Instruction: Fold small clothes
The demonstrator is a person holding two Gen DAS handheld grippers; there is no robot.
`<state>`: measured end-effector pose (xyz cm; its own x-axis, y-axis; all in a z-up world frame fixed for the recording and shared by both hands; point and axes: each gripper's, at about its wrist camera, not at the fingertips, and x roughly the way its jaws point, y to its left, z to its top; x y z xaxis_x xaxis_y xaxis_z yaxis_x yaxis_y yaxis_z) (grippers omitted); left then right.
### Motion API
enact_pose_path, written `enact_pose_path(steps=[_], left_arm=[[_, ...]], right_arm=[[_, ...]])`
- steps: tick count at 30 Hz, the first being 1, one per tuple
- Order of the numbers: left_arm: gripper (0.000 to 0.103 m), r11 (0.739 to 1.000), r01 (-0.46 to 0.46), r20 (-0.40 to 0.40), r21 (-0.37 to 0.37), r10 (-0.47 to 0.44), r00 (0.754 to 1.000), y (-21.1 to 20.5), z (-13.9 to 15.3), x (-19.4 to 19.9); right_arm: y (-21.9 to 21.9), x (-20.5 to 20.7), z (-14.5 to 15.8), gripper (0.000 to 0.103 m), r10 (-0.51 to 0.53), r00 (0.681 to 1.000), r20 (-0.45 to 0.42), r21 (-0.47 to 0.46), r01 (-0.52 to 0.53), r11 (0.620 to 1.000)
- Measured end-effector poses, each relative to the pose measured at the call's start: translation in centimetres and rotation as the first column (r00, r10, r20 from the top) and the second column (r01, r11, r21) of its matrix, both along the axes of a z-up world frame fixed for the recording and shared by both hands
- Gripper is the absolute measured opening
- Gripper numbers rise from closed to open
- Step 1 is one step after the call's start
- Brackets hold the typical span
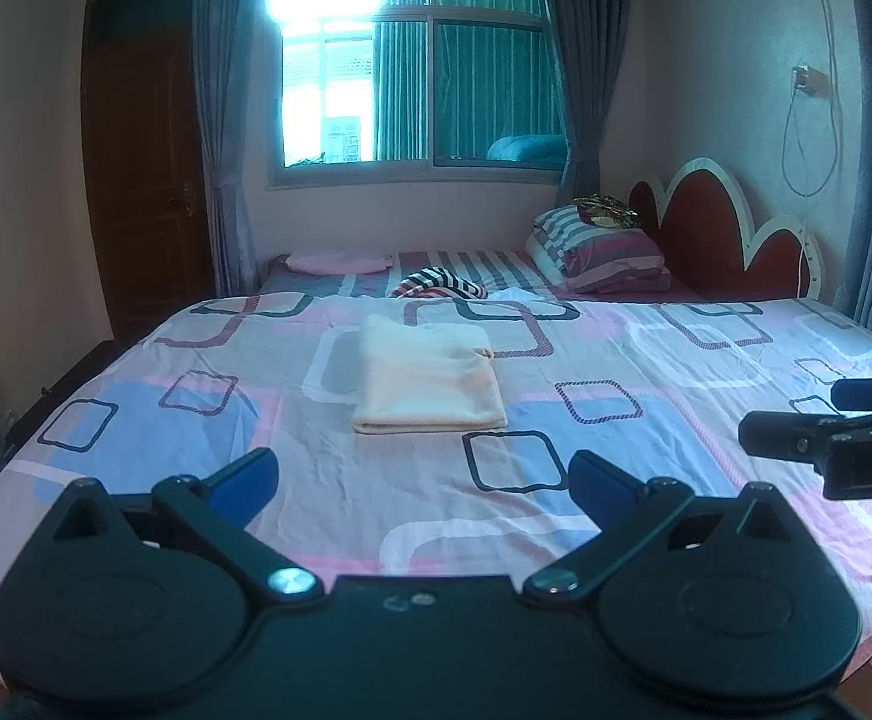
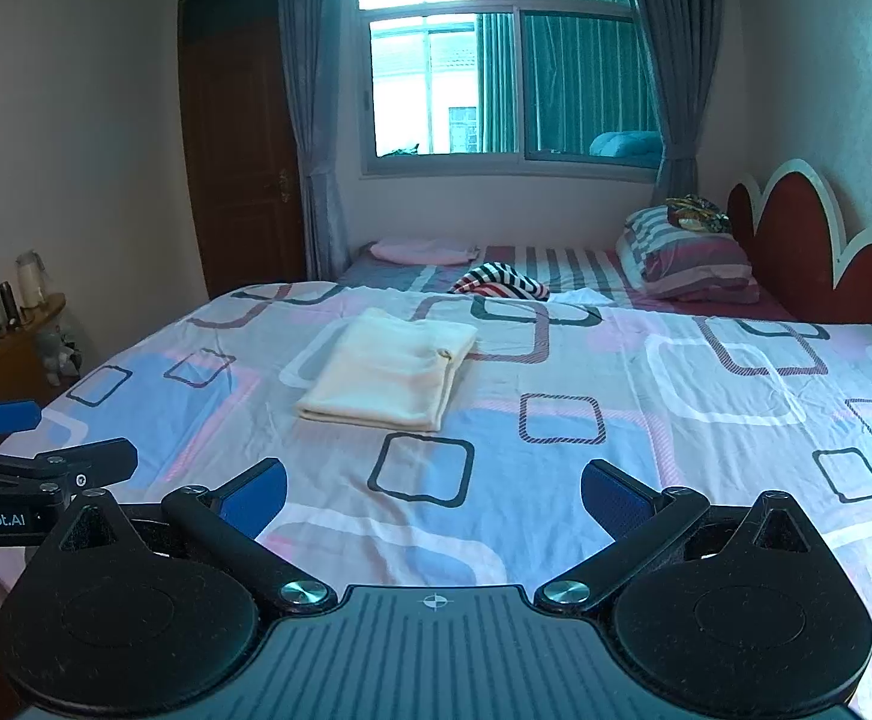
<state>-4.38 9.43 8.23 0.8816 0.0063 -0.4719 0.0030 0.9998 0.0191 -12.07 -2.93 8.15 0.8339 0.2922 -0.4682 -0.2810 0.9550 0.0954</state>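
Observation:
A cream garment [image 1: 429,375] lies folded into a neat rectangle on the patterned bed sheet [image 1: 616,360]; it also shows in the right wrist view [image 2: 390,369]. My left gripper [image 1: 423,489] is open and empty, held above the sheet well in front of the garment. My right gripper [image 2: 434,495] is open and empty too, nearer the bed's front edge and to the right of the garment. Each gripper shows at the edge of the other's view, the right gripper [image 1: 790,420] and the left gripper [image 2: 84,441].
A striped black, white and red cloth [image 1: 439,285] lies at the far side of the sheet. Stacked pillows [image 1: 601,249] rest by the red headboard [image 1: 718,228]. A pink pillow [image 1: 339,262] lies at the back left. A wooden side table [image 2: 21,324] with bottles stands left of the bed.

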Motion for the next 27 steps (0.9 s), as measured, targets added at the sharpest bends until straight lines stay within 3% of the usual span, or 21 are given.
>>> enact_pose_path(steps=[27], left_arm=[[0.103, 1.000, 0.016, 0.005, 0.009, -0.016, 1.000, 0.56, 0.37, 0.27]], right_arm=[[-0.48, 0.10, 0.25, 0.103, 0.000, 1.000, 0.000, -0.001, 0.000, 1.000]])
